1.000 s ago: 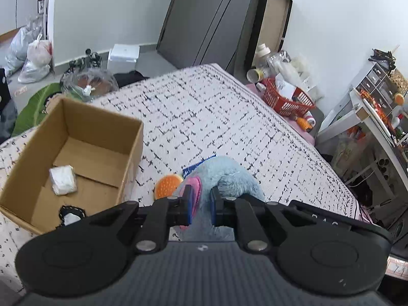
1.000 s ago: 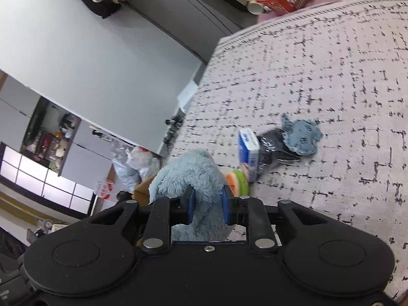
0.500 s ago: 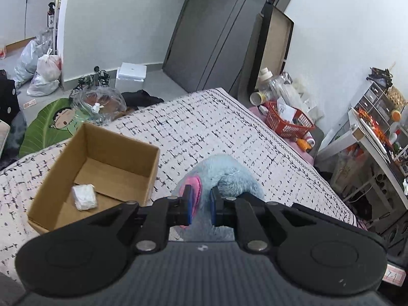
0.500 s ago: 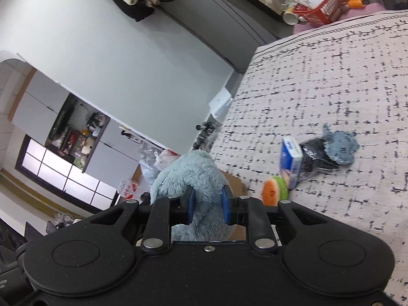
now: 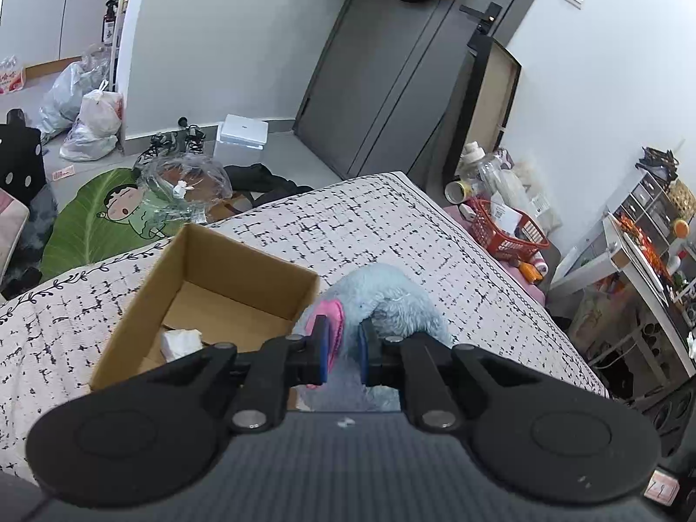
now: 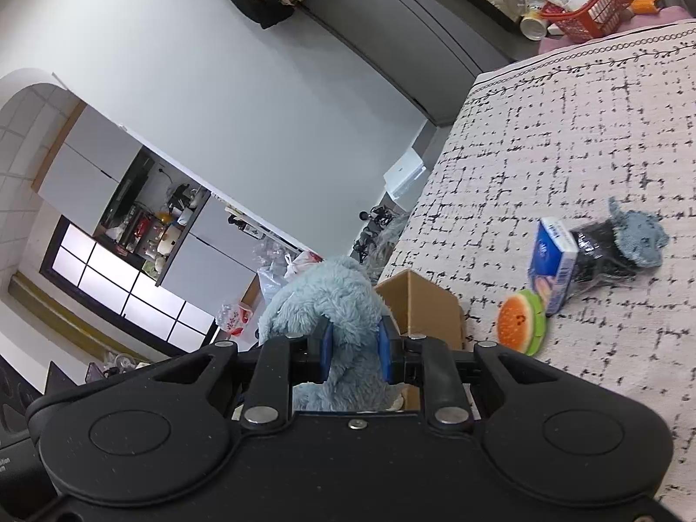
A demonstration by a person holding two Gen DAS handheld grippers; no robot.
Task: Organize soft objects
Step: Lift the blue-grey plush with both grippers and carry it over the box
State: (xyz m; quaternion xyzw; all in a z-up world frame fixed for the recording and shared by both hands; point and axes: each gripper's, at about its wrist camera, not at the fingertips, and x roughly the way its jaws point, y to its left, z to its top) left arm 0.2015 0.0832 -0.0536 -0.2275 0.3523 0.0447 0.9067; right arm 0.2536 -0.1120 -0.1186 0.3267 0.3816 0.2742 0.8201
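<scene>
Both grippers hold one fluffy light-blue plush toy, which also shows in the right wrist view. My left gripper is shut on its pink part, lifted beside the right wall of an open cardboard box. My right gripper is shut on its blue fur, with the box just behind. A white soft packet lies in the box. On the bed lie a burger toy, a blue tissue pack and a dark wrapped bundle with a blue-grey cloth.
The bed has a white cover with black marks. A red basket with bottles stands past its far right edge. Bags, a green leaf mat and a white box lie on the floor beyond.
Both grippers rose with the plush toy and carried it left toward the box. The burger toy and tissue pack dropped out of the left wrist view.
</scene>
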